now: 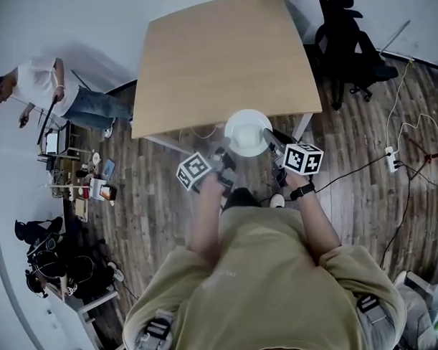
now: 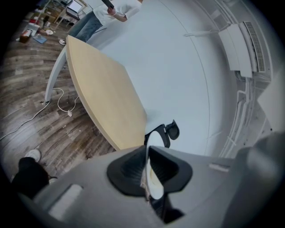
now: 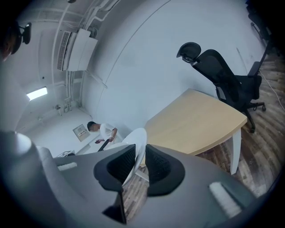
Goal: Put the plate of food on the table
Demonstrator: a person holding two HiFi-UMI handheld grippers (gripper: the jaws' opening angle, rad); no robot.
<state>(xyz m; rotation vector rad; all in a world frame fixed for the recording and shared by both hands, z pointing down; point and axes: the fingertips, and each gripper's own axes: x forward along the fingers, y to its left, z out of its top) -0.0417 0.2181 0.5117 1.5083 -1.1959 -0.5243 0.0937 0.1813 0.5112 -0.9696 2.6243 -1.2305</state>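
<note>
The round white plate, creamy-pale inside, is at the table's near edge. The left gripper and right gripper each pinch its rim.

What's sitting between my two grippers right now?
The white plate, gripped at its rim by the left gripper and right gripper; the head view shows it at the table's near edge.

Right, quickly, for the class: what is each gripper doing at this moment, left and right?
left gripper: closed on the rim of the plate.
right gripper: closed on the rim of the same plate, at its other side.
</note>
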